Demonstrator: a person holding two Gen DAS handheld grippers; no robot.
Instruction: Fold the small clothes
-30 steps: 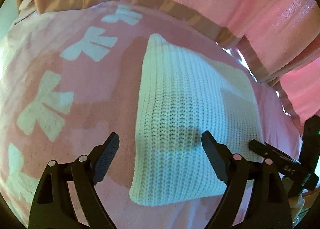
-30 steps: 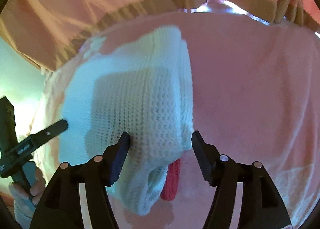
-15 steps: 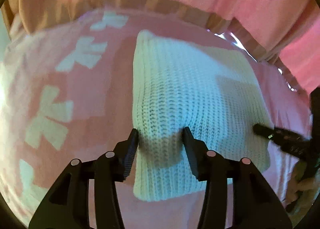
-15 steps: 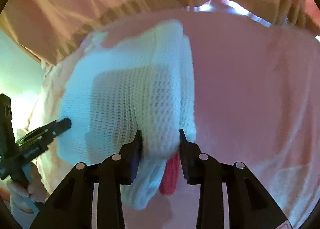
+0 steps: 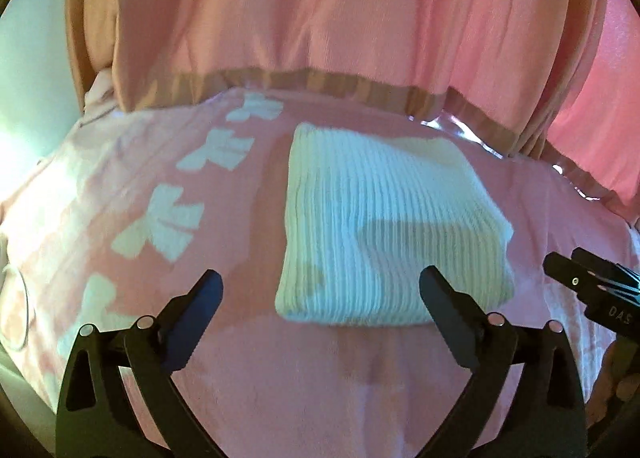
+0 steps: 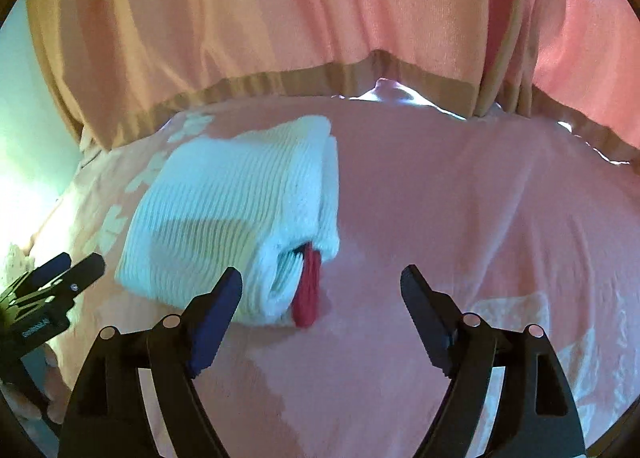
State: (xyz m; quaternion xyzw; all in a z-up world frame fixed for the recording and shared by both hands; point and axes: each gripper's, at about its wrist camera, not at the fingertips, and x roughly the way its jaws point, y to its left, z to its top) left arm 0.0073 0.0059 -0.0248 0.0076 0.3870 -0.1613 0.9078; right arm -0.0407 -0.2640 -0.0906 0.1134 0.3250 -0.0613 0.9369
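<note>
A folded white knitted garment (image 5: pixel 380 225) lies as a neat rectangle on the pink bedspread (image 5: pixel 320 378). In the right wrist view the garment (image 6: pixel 228 213) shows its open layered end with a red trim piece (image 6: pixel 307 290) sticking out. My left gripper (image 5: pixel 320 310) is open and empty, held just short of the garment's near edge. My right gripper (image 6: pixel 322 298) is open and empty, just to the right of the garment's near corner. Each gripper's tip shows at the edge of the other's view, the right one (image 5: pixel 580 278) and the left one (image 6: pixel 60 278).
The bedspread has white bow shapes (image 5: pixel 168 225) along its left side. A pink curtain (image 5: pixel 320 17) with a tan hem hangs right behind the bed's far edge. A pale wall (image 6: pixel 24 105) is at the left.
Both grippers had closed onto the garment's near edge half a second ago. Now both have opened, let go and drawn back and up. The garment lies flat and still.
</note>
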